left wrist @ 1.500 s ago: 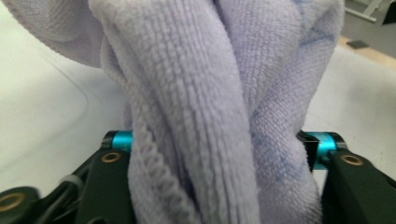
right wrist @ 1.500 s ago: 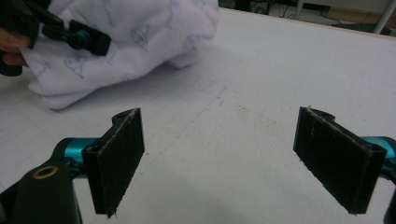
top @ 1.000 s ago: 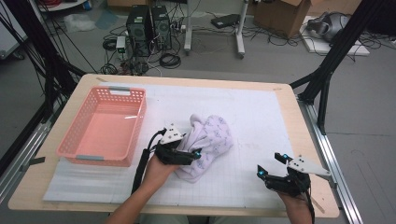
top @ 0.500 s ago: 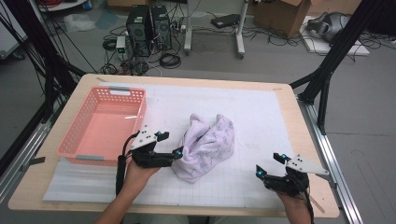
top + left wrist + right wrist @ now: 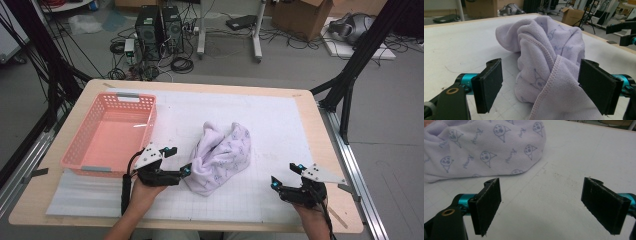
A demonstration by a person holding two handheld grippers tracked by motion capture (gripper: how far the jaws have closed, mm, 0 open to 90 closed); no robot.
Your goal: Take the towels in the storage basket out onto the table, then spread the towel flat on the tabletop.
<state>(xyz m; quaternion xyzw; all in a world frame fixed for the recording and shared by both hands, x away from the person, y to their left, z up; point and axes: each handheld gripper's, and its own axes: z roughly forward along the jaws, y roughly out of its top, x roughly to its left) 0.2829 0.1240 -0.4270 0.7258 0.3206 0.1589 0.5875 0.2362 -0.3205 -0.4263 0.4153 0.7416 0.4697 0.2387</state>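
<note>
The crumpled lilac terry towel with printed faces (image 5: 220, 157) lies mid-table on the white gridded mat (image 5: 280, 130), right of the pink plastic slotted basket (image 5: 107, 137). The left claw (image 5: 181, 165) gapes wide just beside the towel's left edge, nothing gripped, jaws lately opening. Well apart at right, the right claw (image 5: 285, 175) stands wide and empty over the table

Soft, fuzzy lilac terry cloth towel (image 5: 220, 156) with stitched hem; matt white mat (image 5: 280, 125); pink perforated plastic basket (image 5: 80, 150).
</note>
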